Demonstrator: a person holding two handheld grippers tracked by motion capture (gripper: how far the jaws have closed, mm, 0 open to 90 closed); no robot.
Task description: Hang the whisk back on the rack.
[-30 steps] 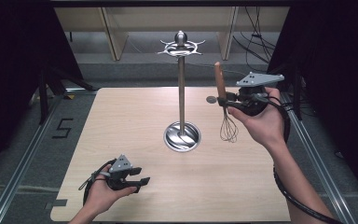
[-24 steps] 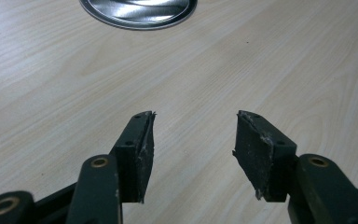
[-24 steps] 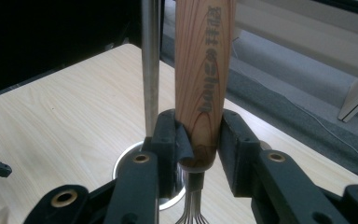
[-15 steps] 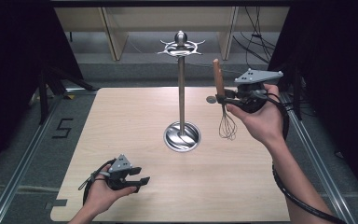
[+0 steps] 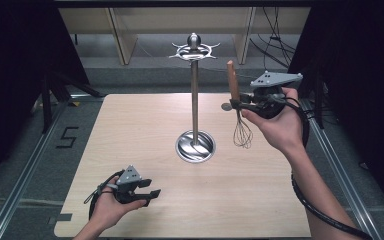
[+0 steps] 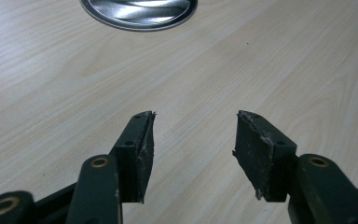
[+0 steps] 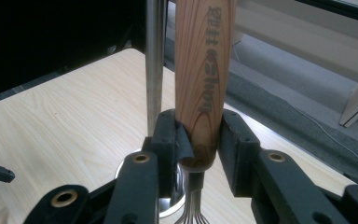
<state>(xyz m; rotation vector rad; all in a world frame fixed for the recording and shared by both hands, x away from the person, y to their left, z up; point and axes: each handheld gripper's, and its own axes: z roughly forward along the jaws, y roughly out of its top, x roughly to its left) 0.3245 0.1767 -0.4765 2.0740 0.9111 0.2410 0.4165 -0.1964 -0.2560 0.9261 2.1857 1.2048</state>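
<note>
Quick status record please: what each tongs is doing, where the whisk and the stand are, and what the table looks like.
right tongs: shut on the wooden handle of the whisk, held above the table
whisk: upright, handle up, wires down, to the right of the stand, apart from it
stand: metal pole on a round base, ring of hooks on top, nothing hanging on it
left tongs: open, nothing between them, low over the near left of the table
table: light wood, stand near its middle
</note>
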